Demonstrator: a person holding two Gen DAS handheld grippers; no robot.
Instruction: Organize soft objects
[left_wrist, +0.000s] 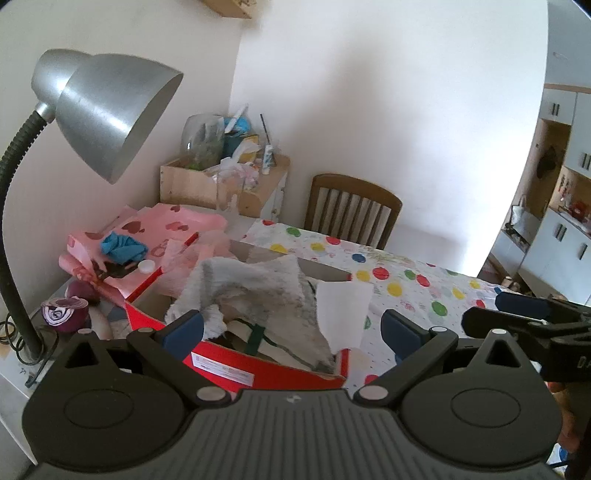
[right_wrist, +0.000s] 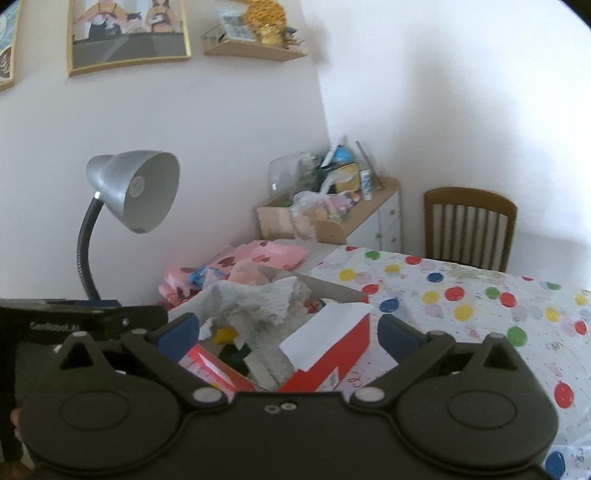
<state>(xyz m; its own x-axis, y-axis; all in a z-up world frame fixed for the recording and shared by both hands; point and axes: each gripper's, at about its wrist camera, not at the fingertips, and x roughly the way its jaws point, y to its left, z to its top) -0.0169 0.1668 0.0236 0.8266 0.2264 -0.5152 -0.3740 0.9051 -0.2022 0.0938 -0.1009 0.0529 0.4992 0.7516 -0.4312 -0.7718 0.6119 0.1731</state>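
A red cardboard box (left_wrist: 221, 365) (right_wrist: 332, 365) stands on the table, its white flap (left_wrist: 341, 314) (right_wrist: 328, 326) raised. A grey fluffy cloth (left_wrist: 255, 291) (right_wrist: 255, 304) is heaped in it and hangs over its rim, above a dark green item (left_wrist: 256, 338) and something yellow (right_wrist: 226, 335). My left gripper (left_wrist: 293, 330) hovers just short of the box, jaws wide open and empty. My right gripper (right_wrist: 288, 334) does the same from the box's other side, open with nothing between its pads. Each gripper shows at the edge of the other's view.
A silver gooseneck lamp (left_wrist: 110, 110) (right_wrist: 136, 192) leans over the table's left end. Pink heart-print wrapping (left_wrist: 162, 225), a blue cloth (left_wrist: 122, 247) and a halved red onion (left_wrist: 64, 314) lie behind the box. Polka-dot tablecloth (left_wrist: 406, 280) stretches right; a wooden chair (left_wrist: 354, 210) stands beyond.
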